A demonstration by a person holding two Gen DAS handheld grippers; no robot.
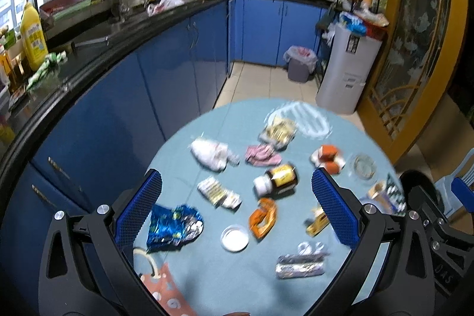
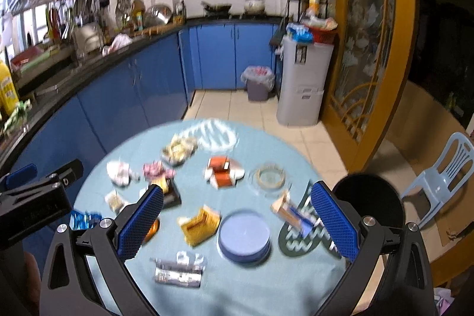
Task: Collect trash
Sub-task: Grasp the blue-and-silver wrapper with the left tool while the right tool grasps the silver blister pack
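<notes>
A round table with a light blue cloth [image 1: 237,286] [image 2: 237,292] carries scattered trash. In the left wrist view I see a crumpled blue foil wrapper [image 1: 173,227], an orange wrapper [image 1: 263,216], a brown pill bottle [image 1: 277,179] on its side, a white crumpled bag [image 1: 210,153], a pink wrapper [image 1: 262,155] and a silver foil pack [image 1: 299,265]. My left gripper [image 1: 237,197] hovers open above them, holding nothing. My right gripper [image 2: 237,203] is open too, above a yellow wrapper [image 2: 200,224] and a silver foil pack [image 2: 177,271]. Both views are blurred.
A blue round lid [image 2: 244,236], a patterned mat [image 2: 302,233] and a glass ashtray [image 2: 269,176] lie on the table. A lined grey bin [image 2: 257,82] stands on the tiled floor by blue cabinets [image 1: 177,64]. A plastic chair [image 2: 444,176] stands at the right. A spotted bag [image 1: 166,292] sits near the table's front.
</notes>
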